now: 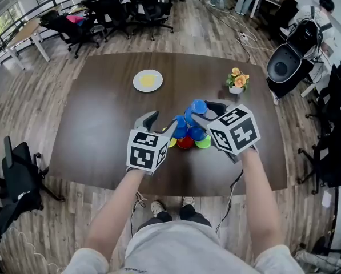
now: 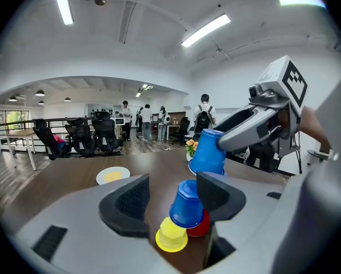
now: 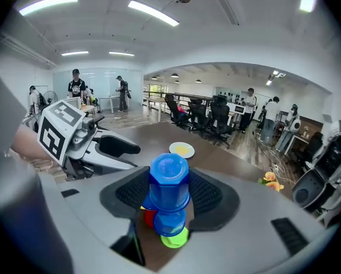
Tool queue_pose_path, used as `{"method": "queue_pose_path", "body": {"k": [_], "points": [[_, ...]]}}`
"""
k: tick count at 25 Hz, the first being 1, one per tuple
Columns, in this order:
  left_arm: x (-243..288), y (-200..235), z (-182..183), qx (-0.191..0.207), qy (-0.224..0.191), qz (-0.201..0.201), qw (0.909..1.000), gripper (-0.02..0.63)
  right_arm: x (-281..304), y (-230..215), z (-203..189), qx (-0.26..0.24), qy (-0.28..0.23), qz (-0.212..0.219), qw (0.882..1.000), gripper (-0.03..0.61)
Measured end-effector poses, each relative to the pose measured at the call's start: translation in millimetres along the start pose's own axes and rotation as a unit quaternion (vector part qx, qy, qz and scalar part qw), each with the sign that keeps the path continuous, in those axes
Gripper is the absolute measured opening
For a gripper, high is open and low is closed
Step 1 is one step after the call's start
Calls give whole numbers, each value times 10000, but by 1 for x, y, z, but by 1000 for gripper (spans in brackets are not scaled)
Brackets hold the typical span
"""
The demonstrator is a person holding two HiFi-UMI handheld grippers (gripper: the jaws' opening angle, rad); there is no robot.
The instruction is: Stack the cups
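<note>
While the right tool (image 1: 204,112) clamps one blue cup (image 1: 199,107) over the others, the head view shows two more blue cups (image 1: 180,132) on a yellow cup (image 1: 171,143), a red cup (image 1: 185,144) and a green cup (image 1: 204,143) on the surface (image 1: 101,124). Left gripper view: the left tool (image 2: 173,198) gapes wide, gripping nothing. Right gripper view: the held cup sits mouth-down, nearly upright.

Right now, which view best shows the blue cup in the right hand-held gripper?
Right gripper view: the inverted blue cup sits centred between the jaws. Left gripper view shows it side-on. Head view shows mostly its base.
</note>
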State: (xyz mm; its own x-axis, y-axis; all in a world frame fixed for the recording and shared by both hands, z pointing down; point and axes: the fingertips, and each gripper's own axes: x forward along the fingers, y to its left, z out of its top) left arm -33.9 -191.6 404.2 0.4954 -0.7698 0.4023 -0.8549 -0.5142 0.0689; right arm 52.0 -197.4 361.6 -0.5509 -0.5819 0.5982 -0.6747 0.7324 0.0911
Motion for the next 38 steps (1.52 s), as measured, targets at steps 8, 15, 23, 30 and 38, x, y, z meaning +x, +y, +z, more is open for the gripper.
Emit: {"method": "queue_pose_path", "body": {"k": [8, 15, 23, 30, 38], "points": [[-9, 3, -7, -23, 43, -54, 10000, 258, 10, 12, -5, 33, 225, 20, 9997, 218], [-12, 8, -11, -51, 73, -26, 10000, 258, 15, 9, -6, 137, 238, -13, 9996, 218], [-10, 9, -12, -66, 87, 7, 9999, 256, 17, 6, -6, 170, 196, 0, 9997, 219], [-9, 8, -9, -41, 94, 12, 9999, 256, 17, 8, -9, 122, 199, 37, 9997, 219], [-7, 8, 0, 18, 21, 48, 10000, 256, 6, 3, -6, 391, -158, 61, 9991, 219]]}}
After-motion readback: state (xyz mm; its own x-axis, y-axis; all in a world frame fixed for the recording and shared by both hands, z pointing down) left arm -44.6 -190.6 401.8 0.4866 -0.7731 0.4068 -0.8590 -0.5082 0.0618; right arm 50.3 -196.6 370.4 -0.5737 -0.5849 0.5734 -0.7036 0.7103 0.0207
